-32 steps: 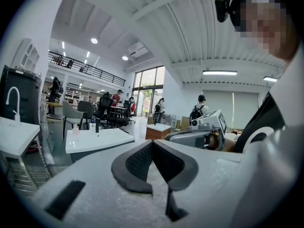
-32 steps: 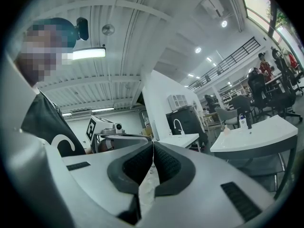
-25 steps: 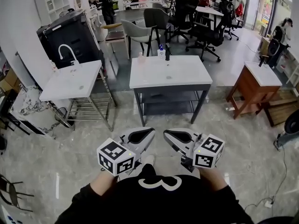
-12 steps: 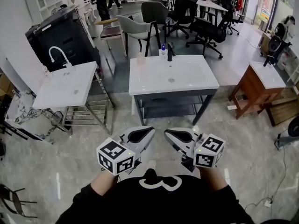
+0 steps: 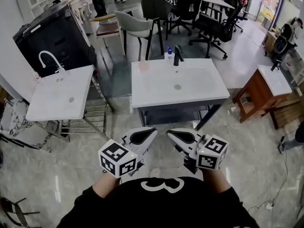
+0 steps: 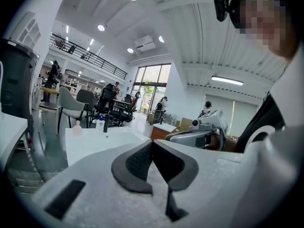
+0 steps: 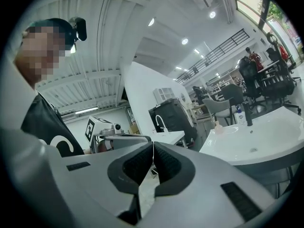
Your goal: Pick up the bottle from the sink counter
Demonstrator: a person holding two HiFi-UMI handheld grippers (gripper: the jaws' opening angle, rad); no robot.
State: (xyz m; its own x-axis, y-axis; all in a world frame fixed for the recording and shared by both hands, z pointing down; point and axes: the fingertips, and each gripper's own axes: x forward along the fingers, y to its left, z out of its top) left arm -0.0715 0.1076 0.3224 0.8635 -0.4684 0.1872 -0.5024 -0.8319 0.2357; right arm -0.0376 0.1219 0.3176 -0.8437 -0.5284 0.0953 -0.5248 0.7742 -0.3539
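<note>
From the head view, the left tool (image 5: pixel 149 133) and the right tool (image 5: pixel 172 133) are held side by side low in the frame. Both are pale moulded plastic with dark pads, and each carries a cube of black-and-white square markers. Both are well short of the sink bench (image 5: pixel 199 87), a smooth white rectangular top with a shallow basin on a dark frame. Along its far edge stand a small white bottle with a blue cap (image 5: pixel 169 54), just beside a black tap (image 5: pixel 178 55), and a translucent pink bottle (image 5: pixel 143 64) further left. A second white sink bench (image 5: pixel 61 96), with a curved white tap (image 5: pixel 47 56), sits to the left on a chrome rack. A wooden cabinet (image 5: pixel 256 99) stands to the right. The floor (image 5: pixel 57 175) is glossy and marble-patterned.

In the left gripper view, the left tool (image 6: pixel 152 144) has its ribbed black pads pressed together with nothing between them. Beyond them the sink bench (image 6: pixel 95 141) shows the white bottle with a blue cap (image 6: pixel 99 123) and the pink bottle (image 6: pixel 77 126), both upright and far off.

In the right gripper view, the right tool (image 7: pixel 153 148) likewise has its jaws closed on nothing, the textured pads meeting along a thin seam. The sink bench (image 7: pixel 266 127) lies ahead to the right, with the white bottle with a blue cap (image 7: pixel 241 116) beside the black tap (image 7: pixel 248 115) and the pink bottle (image 7: pixel 218 124) standing apart from both.
</note>
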